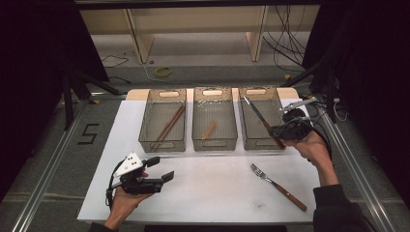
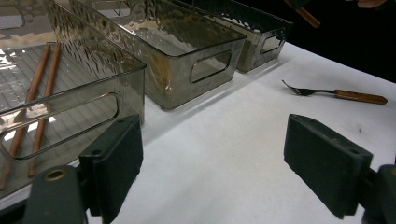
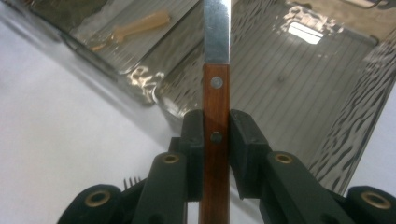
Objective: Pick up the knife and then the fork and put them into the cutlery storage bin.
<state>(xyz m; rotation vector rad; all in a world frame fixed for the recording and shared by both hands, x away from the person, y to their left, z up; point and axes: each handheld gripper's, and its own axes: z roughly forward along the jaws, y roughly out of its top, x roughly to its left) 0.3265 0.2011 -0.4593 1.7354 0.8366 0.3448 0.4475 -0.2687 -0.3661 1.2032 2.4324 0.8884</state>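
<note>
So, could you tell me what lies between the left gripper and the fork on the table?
Nothing: in the high view, only bare white tabletop stretches from the left gripper to the fork.

Two black jaws of the left gripper (image 2: 210, 168) rise from the bottom edge and stand wide apart with nothing between them, above a white table surface (image 2: 224, 154). The clear, ripple-walled plastic bin in the middle of the row (image 2: 187, 60) serves as landmark. To its left stands a like bin with a cut-out handle (image 2: 70, 107), holding a pair of brown wooden chopsticks (image 2: 39, 88) laid side by side. Beyond the landmark bin, just beside it, stands a third like bin (image 2: 261, 44). Right of the landmark bin, well apart on the white surface, lies a metal fork with a brown wooden handle (image 2: 336, 93), tines pointing toward the bins.
</note>
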